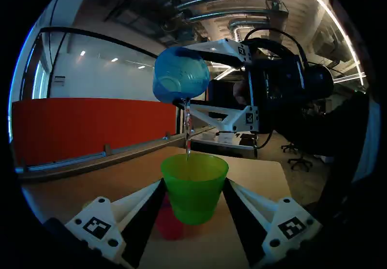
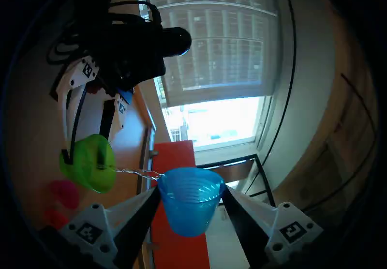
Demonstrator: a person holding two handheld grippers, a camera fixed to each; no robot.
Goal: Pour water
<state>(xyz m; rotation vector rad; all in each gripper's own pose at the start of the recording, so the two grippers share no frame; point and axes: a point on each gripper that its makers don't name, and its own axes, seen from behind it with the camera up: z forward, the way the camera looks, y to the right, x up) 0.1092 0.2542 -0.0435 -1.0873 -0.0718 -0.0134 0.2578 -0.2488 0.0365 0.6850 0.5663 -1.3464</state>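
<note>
— Pouring yet?
— Yes. My right claw [image 2: 190, 211] grips the blue cup [image 1: 181, 75], tipped, and a thin stream of water [image 1: 187, 128] falls into the green cup [image 1: 194, 179] my left claw [image 1: 193, 199] clamps above the table [image 1: 96, 186].
— Next?
— I'd hold that tilt steady, then level the blue cup before the green one overfills.

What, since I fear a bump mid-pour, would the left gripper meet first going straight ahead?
Probably the lower finger of the right gripper, close ahead above the green cup in the left gripper; depth unclear.
</note>
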